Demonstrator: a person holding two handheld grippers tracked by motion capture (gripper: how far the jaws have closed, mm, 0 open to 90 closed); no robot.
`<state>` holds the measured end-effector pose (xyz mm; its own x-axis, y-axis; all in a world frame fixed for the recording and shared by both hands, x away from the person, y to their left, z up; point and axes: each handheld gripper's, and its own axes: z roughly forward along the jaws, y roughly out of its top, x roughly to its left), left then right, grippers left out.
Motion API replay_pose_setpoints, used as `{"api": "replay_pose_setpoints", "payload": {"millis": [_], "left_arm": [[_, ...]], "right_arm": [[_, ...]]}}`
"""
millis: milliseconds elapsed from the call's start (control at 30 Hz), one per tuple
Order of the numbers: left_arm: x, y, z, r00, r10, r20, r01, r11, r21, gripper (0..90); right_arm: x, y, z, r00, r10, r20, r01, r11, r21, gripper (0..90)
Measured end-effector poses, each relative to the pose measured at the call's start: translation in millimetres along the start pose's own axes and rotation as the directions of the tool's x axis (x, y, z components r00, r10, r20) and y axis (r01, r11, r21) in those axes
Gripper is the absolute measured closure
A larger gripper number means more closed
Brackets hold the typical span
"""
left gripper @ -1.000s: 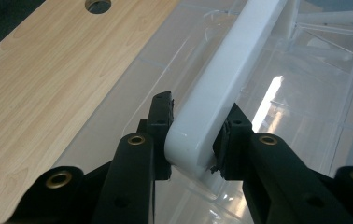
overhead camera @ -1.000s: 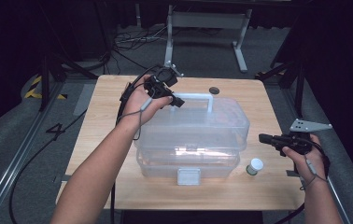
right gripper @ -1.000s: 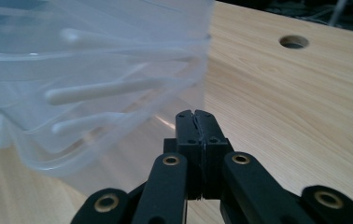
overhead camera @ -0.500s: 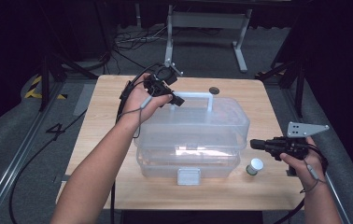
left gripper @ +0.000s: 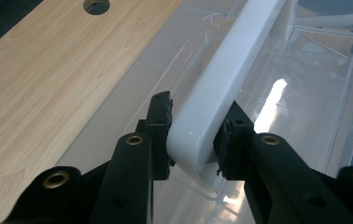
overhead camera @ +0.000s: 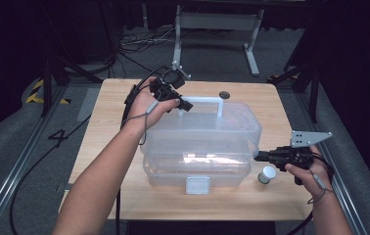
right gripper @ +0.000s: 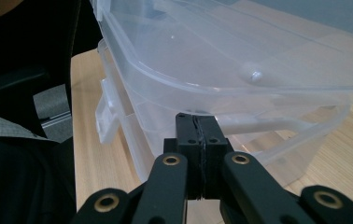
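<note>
A clear plastic storage box (overhead camera: 202, 142) with a white carry handle (overhead camera: 207, 100) stands in the middle of the wooden table (overhead camera: 104, 127). My left gripper (overhead camera: 185, 105) is at the handle's left end. In the left gripper view its pads (left gripper: 158, 135) press on both sides of the white handle (left gripper: 221, 84). My right gripper (overhead camera: 257, 157) is at the box's right end with its jaws shut together and nothing between them. In the right gripper view its tips (right gripper: 195, 122) sit just under the overhanging rim of the lid (right gripper: 240, 51).
A small jar with a white cap (overhead camera: 267, 175) stands on the table right of the box, beside my right hand. The box has a white latch (overhead camera: 197, 185) on its near side. There is a round hole (overhead camera: 224, 94) in the tabletop behind the box. A metal stand (overhead camera: 212, 29) is beyond the table.
My right gripper has slid left toward the box's right end, bringing its shut tips up to the lid rim. The left gripper has stayed on the handle.
</note>
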<state>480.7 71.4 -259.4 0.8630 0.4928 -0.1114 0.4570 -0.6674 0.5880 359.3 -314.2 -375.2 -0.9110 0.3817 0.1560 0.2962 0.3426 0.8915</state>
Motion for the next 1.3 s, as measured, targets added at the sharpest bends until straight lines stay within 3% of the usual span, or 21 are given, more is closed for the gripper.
{"api": "replay_pose_setpoints", "payload": {"millis": [533,733,900,1067,1167,1300], "left_arm": [[-0.5,-2.5,-1.3,0.9999,0.000,0.013,0.000,0.9998,-0.018,70.1],[-2.7,-4.8,-1.7,0.9991,0.024,0.036,-0.022,0.9992,-0.034,60.6],[-5.7,-7.1,-3.1,0.9989,0.040,0.025,-0.039,0.9982,-0.045,56.3],[-1.0,-8.6,-5.4,0.9996,0.003,-0.028,-0.005,0.9983,-0.058,47.0],[2.3,-13.0,-6.4,0.9989,0.008,-0.046,-0.012,0.9966,-0.082,41.9],[2.7,-20.6,-13.9,0.9990,-0.014,-0.041,0.009,0.9918,-0.128,42.2]], "right_arm": [[-1.4,-1.8,2.9,0.9999,0.011,-0.011,-0.011,1.000,-0.015,89.6],[-0.5,-0.8,2.6,1.0000,0.005,0.001,-0.005,1.000,-0.008,89.8],[-1.1,1.2,3.9,1.0000,0.000,0.003,0.000,1.000,0.015,89.8],[-2.3,2.5,8.0,1.0000,-0.003,-0.005,0.004,1.000,0.022,89.8],[-2.3,3.8,8.5,1.0000,-0.004,-0.006,0.004,1.000,0.022,89.7],[-2.5,6.4,7.0,1.0000,-0.008,-0.002,0.008,1.000,0.003,89.7]]}}
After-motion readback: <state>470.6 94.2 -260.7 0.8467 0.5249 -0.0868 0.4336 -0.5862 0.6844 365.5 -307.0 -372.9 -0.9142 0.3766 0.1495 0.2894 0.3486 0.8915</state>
